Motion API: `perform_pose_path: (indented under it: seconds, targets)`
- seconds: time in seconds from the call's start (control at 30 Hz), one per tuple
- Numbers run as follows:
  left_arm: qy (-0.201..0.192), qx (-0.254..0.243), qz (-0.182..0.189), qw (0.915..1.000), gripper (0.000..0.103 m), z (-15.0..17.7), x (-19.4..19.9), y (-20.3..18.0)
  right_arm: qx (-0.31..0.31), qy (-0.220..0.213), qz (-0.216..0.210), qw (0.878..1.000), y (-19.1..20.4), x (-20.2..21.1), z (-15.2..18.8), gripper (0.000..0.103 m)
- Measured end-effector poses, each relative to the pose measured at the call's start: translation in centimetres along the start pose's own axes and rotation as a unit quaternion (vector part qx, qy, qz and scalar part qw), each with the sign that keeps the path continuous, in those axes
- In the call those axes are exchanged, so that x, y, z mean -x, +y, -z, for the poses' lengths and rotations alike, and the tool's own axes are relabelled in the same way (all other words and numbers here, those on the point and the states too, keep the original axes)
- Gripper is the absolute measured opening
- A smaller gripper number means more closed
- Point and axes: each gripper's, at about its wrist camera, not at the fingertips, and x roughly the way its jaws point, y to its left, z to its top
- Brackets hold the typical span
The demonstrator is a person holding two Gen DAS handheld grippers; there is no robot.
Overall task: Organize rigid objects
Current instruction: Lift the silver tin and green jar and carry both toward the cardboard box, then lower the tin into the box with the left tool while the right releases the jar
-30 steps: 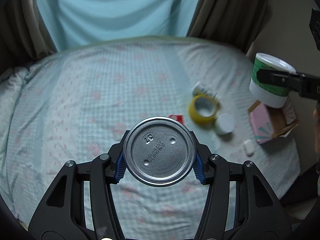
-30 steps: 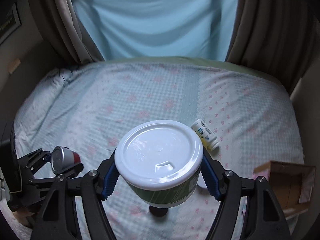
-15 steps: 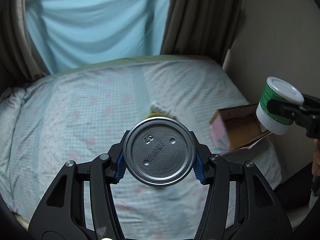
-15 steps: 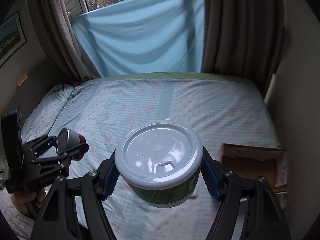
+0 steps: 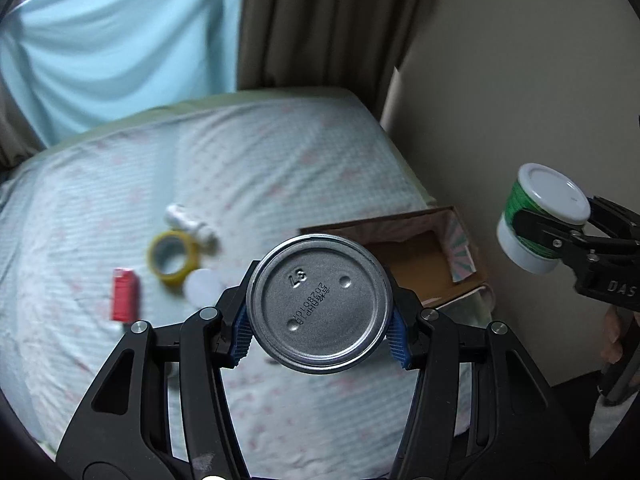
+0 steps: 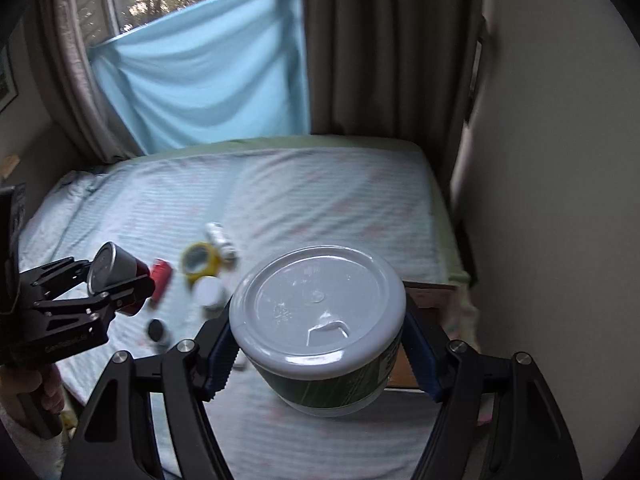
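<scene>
Left tool [image 5: 320, 326] clamps round silver metal can [image 5: 319, 305] by sides, base toward lens, frame centre. Right tool [image 6: 322, 364] grips white-lidded green paper cup [image 6: 320, 320] likewise (both aloft). Open cardboard box [image 5: 424, 256], centre-right on bed [image 5: 240, 168], likely destination.

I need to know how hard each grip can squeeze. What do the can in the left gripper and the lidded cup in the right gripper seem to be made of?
The can looks like metal: a dull silver end with stamped dimples and a rolled rim. The cup has a glossy white lid, likely plastic, with a moulded tab; its green-printed wall could be paper or plastic.
</scene>
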Motion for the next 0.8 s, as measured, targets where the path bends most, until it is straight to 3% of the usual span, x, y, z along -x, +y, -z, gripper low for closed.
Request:
perform_pose_path:
  seconds: [0.2,0.4,0.67,0.8]
  targets:
    - [0.048,-0.035,0.0,0.9983,0.05,-1.5,-6.6,-4.3,-0.031,0.042,0.007,0.999,-5.0,-5.8,0.2,0.069]
    - [0.101,-0.05,0.002,0.9936,0.05,-2.4,-13.8,-6.0,-0.04,0.079,0.007,0.996,-9.3,-11.2,1.7,0.069]
    - [0.192,-0.088,-0.008,0.9774,0.05,-0.7,-26.2,-6.3,-0.025,0.138,-0.006,0.99,-11.2,-20.0,4.8,0.069]
    - [0.24,-0.082,-0.017,0.9671,0.05,0.7,-30.6,-5.7,0.035,0.164,-0.013,0.986,-10.2,-23.1,6.3,0.069]
